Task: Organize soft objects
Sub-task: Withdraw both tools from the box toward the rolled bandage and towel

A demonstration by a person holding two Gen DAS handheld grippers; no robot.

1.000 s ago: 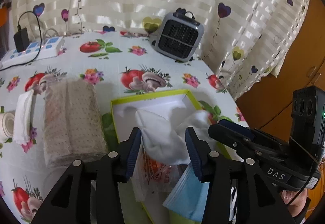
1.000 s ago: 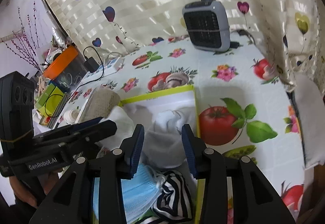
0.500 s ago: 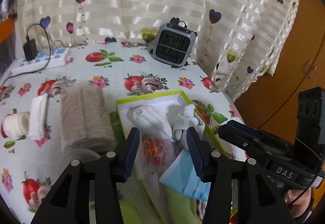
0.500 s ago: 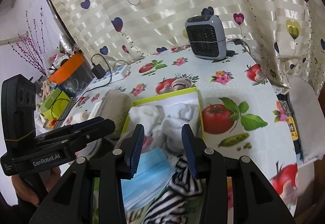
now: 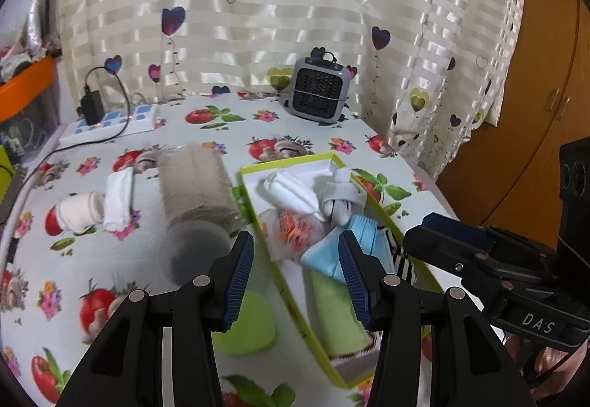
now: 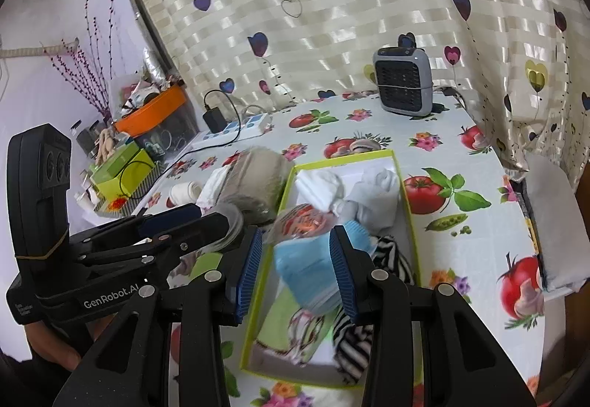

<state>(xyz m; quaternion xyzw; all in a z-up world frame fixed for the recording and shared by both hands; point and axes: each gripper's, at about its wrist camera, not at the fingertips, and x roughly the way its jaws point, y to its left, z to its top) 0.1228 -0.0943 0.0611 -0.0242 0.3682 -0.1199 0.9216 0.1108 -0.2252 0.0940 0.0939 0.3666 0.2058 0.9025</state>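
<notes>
Both grippers, left gripper (image 5: 297, 270) and right gripper (image 6: 295, 268), hang above the box (image 5: 295, 163), fingers apart and empty. The next move, I think, is reaching the rolled socks (image 5: 118, 200) near the table's left edge.

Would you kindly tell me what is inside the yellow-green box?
The yellow-green box holds white socks, a grey sock bundle, blue face masks, striped cloth and a green towel; anything beneath them is covered.

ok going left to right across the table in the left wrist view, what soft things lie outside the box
rolled cream bandage → folded white cloth → beige perforated fabric roll, then the yellow-rimmed box
</notes>
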